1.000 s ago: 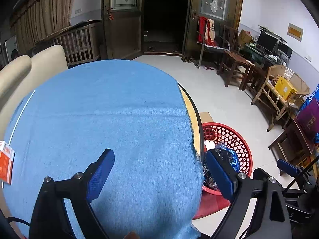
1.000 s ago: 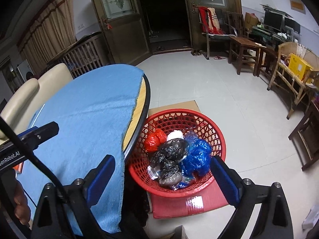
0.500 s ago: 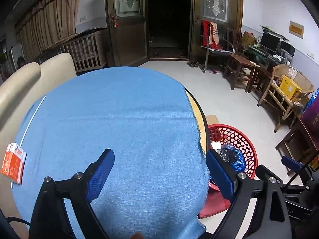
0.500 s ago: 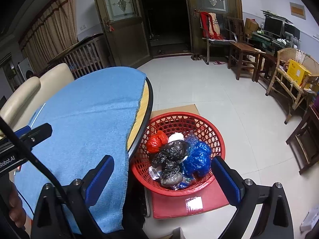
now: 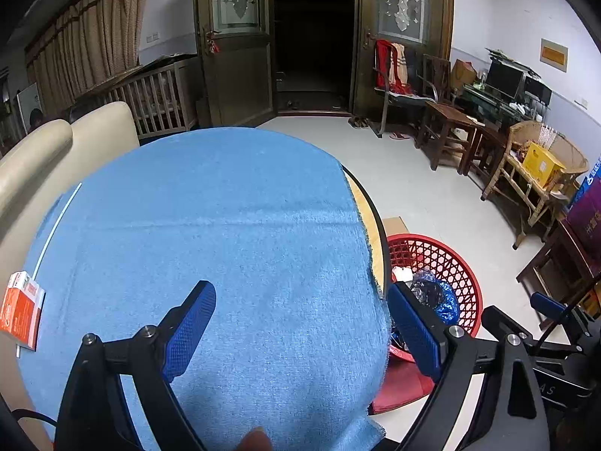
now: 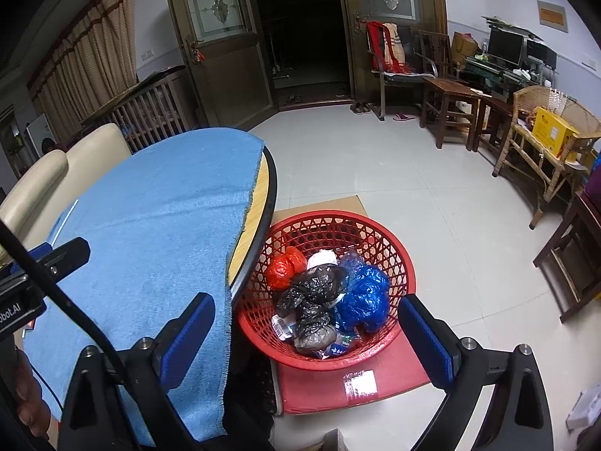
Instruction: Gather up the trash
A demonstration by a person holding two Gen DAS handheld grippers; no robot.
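Trash point(image 6: 326, 300), bagged and crinkly, lies in the red basket point(image 6: 390, 248) beside the worktop point(image 6: 259, 203); I judge it light, best pinched at a bunched fold, both tools point(image 5: 300, 323) point(image 6: 308, 330) wide open, empty.

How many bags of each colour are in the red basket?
Red bag: 1
Blue bag: 1
Black bags: 2, bunched together, so this count is a best guess
Total: 4 bags in the basket, plus a white lump and some wrappers I didn't count.
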